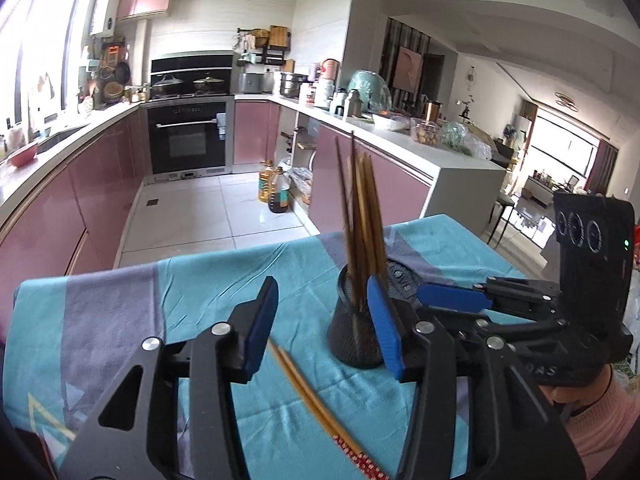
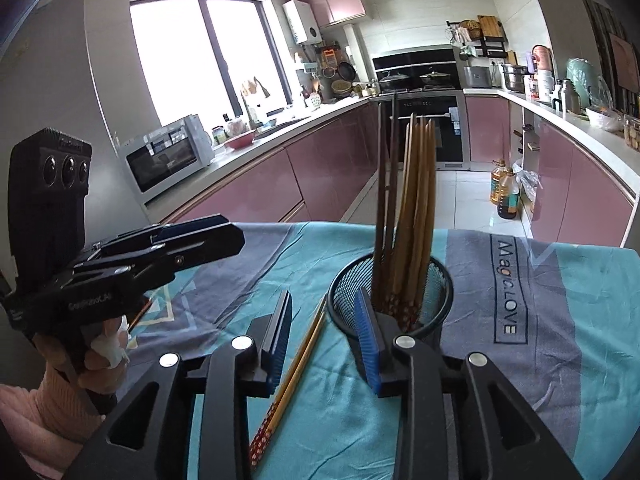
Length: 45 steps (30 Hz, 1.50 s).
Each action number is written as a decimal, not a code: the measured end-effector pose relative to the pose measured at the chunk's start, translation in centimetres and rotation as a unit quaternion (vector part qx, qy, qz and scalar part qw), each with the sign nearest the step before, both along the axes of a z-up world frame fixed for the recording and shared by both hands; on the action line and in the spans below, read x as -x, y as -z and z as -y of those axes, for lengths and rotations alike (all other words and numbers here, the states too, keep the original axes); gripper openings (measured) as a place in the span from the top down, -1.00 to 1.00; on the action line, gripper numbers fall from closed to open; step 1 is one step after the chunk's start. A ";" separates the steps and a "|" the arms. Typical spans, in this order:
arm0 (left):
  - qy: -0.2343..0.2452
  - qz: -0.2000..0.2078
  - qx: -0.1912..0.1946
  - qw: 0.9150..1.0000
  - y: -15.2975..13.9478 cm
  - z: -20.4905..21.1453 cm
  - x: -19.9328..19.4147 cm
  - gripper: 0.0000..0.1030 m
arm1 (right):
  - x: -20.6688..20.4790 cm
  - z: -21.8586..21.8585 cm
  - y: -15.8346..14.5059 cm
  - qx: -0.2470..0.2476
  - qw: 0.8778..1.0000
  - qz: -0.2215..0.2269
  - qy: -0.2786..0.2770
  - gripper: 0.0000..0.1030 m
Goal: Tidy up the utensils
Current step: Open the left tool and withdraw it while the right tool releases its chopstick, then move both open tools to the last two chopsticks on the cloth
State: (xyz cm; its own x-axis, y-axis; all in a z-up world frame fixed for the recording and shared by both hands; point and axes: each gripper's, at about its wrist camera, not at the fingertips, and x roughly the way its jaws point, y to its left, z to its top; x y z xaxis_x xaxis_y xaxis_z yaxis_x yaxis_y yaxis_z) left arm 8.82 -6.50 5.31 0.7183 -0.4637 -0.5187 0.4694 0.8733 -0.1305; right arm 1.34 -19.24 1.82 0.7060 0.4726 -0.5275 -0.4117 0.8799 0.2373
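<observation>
A black mesh holder (image 1: 354, 334) (image 2: 434, 296) stands on the teal and grey tablecloth (image 1: 112, 312) (image 2: 580, 320) and holds several wooden chopsticks (image 1: 362, 216) (image 2: 416, 208) upright. A pair of chopsticks (image 1: 316, 404) (image 2: 296, 372) with red patterned ends lies flat on the cloth beside the holder. My left gripper (image 1: 324, 320) is open and empty, its fingers astride the lying pair and close to the holder. My right gripper (image 2: 324, 344) is open and empty above the lying pair, its right finger at the holder's rim. The right gripper also shows in the left wrist view (image 1: 452, 298), and the left gripper in the right wrist view (image 2: 192, 236).
The table's far edge drops to a white tiled floor with oil bottles (image 1: 276, 190) (image 2: 506, 194). Pink kitchen cabinets and counters run along both sides, with an oven (image 1: 188, 136) at the back. A white microwave (image 2: 168, 156) sits on the left counter.
</observation>
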 end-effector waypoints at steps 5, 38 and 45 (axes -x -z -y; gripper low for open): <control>-0.026 -0.033 -0.004 0.999 3.0 -1.8 0.9 -0.05 | 0.8 -1.7 3.0 0.013 0.999 -0.043 -0.028 0.40; -0.061 -0.120 -0.036 0.990 11.9 -3.8 1.2 -0.09 | 0.6 -6.3 9.2 0.076 0.990 -0.119 -0.024 0.47; -0.052 -0.122 -0.048 0.990 12.4 -3.1 0.7 -0.09 | 0.5 -5.7 9.1 0.074 0.989 -0.124 -0.014 0.55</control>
